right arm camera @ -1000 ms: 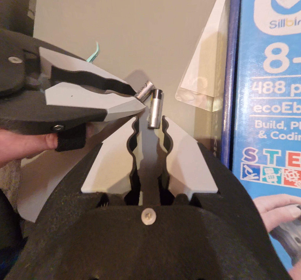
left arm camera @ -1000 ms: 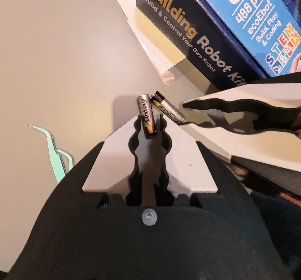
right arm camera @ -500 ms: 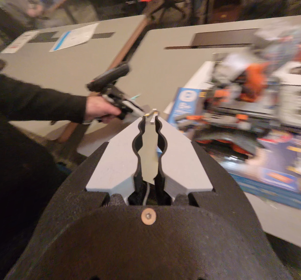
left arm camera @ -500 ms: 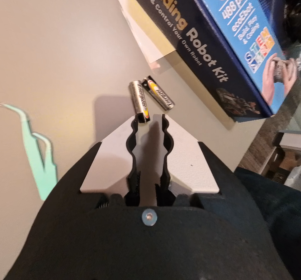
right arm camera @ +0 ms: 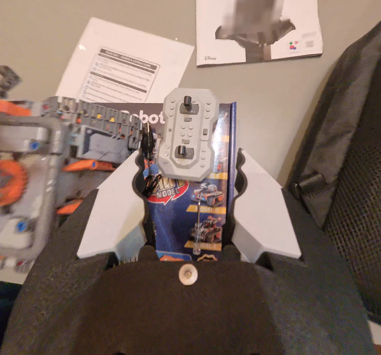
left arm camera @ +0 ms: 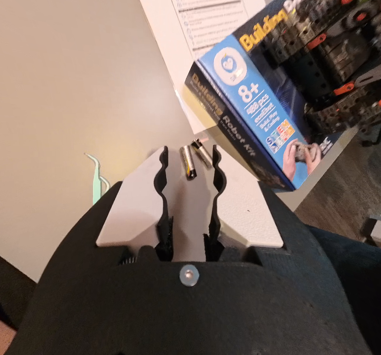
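Two silver and black batteries lie side by side on the beige table, one (left arm camera: 188, 165) to the left of the other (left arm camera: 202, 154). My left gripper (left arm camera: 189, 151) is open and empty above them, so they show between its fingers. My right gripper (right arm camera: 188, 153) is open wide and empty above a grey remote controller (right arm camera: 188, 134) with two black sticks. The controller lies on top of the blue kit box (right arm camera: 198, 207). The same box (left arm camera: 257, 106) stands to the right of the batteries in the left wrist view.
Mint green tweezers (left arm camera: 97, 180) lie left of the left gripper. A printed sheet (right arm camera: 123, 71) and a white booklet (right arm camera: 257, 19) lie on the table. A grey and orange brick-built robot (right arm camera: 41, 159) sits on the box. A dark bag (right arm camera: 340, 139) is at right.
My right gripper swung away from the batteries to the controller on the box and opened wide. My left gripper opened and pulled back from the batteries.
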`<move>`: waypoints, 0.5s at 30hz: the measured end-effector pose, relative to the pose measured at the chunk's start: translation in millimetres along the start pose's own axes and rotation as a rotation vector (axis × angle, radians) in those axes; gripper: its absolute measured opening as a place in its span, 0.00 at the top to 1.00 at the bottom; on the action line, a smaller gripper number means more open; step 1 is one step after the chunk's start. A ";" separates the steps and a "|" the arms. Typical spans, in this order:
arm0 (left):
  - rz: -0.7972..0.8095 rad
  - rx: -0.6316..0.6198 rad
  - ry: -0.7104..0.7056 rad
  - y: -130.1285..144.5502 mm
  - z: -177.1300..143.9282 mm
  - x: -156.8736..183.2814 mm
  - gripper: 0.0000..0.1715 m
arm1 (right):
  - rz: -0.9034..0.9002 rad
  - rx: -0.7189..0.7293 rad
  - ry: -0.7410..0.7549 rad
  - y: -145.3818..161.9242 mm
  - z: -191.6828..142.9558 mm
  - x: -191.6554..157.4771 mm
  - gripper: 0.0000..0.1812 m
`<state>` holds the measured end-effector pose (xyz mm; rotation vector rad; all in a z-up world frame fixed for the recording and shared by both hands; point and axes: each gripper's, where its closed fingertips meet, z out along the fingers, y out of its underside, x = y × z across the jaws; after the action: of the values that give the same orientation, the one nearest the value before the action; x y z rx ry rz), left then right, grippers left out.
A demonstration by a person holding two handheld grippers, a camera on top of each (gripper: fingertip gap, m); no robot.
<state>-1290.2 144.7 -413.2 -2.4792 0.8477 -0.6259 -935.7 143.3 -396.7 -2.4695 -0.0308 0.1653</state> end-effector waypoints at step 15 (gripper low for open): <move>0.163 0.172 -0.005 -110.4 -9.4 67.8 0.78 | -0.066 -0.071 -0.120 20.8 40.5 -4.2 0.59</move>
<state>-1197.6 176.9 -328.1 -2.2315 0.9423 -0.6082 -945.4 151.6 -440.6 -2.5229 -0.1726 0.2883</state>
